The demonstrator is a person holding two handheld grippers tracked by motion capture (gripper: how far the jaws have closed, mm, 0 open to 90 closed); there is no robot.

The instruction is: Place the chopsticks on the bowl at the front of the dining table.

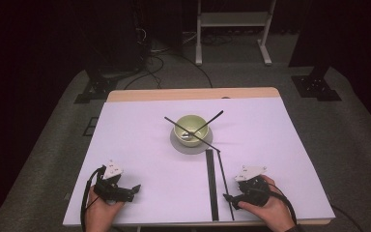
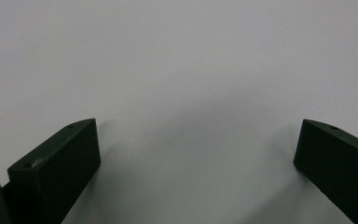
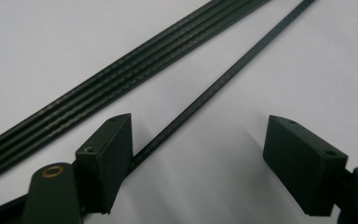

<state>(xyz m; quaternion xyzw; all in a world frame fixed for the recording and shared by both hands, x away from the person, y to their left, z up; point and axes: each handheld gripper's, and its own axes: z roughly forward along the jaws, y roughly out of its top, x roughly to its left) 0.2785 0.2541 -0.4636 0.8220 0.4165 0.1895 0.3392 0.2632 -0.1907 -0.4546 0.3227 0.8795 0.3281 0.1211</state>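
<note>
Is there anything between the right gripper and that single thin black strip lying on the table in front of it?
Nothing visible. The right gripper has its jaws open, and the single black strip runs between them across the bare white table. The bundle of black strips lies beside it, off to one side, not across the path.

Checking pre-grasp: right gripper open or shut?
Open. In the right gripper view the right gripper has its jaws spread wide over the single thin black strip, which lies on the table, ungripped.

Open white table (image 1: 140, 159) lies ahead of the left gripper (image 1: 134, 189); black strips (image 1: 211, 181) and bowl (image 1: 191, 126) block the right side.
</note>
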